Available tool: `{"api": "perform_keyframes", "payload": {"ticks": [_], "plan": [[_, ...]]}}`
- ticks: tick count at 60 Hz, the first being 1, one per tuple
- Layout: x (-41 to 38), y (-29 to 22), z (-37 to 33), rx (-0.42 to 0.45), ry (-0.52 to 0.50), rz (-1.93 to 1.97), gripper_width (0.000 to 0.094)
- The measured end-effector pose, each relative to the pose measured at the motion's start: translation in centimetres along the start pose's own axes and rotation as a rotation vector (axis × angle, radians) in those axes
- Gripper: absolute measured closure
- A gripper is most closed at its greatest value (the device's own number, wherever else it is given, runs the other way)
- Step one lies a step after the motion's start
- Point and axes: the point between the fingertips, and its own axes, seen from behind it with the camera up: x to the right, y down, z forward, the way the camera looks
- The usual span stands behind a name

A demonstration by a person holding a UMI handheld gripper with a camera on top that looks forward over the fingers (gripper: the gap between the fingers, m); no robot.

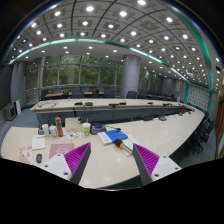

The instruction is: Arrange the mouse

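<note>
The pale counter (150,140) carried everything, and the blue object (116,135) lying near its middle serves as the landmark. Farthest to the left of the blue object, a small dark item (39,157) lay on the counter near its front edge; it may have been the mouse, but it was too small to tell. Behind it stood a group of white containers (45,129), and just right of those a red bottle (59,127) stood upright, well to the left of the blue object. Nearer, a white sheet (103,139) lay touching the blue object's left side. The tongs (107,163) hung in front of the blue object and above the counter, spread wide and holding nothing; the left pad (72,156) and the right pad (148,158) stood well apart with bare counter between them. Beyond the blue object ran a long dark conference table (110,104) with chairs (130,95) behind it.
</note>
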Motion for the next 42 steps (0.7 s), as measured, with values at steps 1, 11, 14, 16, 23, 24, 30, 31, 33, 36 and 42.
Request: {"api": "perform_keyframes", "payload": {"ticks": [1, 11, 14, 16, 23, 24, 30, 31, 33, 36, 42], "plan": [[-0.1, 0.2, 0.0, -0.007, -0.001, 0.001, 0.0083], [-2.3, 6.8, 3.8, -0.083, -0.008, 0.004, 0.0083], [-2.6, 9.1, 3.9, -0.12, -0.009, 0.006, 0.0084], [-3.7, 11.6, 5.1, -0.142, -0.011, 0.009, 0.0081], [-7.0, 19.0, 7.2, -0.206, -0.017, -0.005, 0.0082], [-7.9, 20.2, 7.8, -0.214, -0.019, -0.009, 0.0082], [-13.7, 25.8, 9.2, -0.25, -0.059, -0.028, 0.0083], [-14.8, 26.6, 9.3, -0.255, -0.072, -0.03, 0.0083], [-17.3, 28.0, 9.6, -0.262, -0.097, -0.035, 0.008], [-21.7, 29.8, 10.2, -0.268, -0.137, -0.041, 0.0084], [-31.2, 32.5, 11.0, -0.279, -0.226, -0.051, 0.0085]]}}
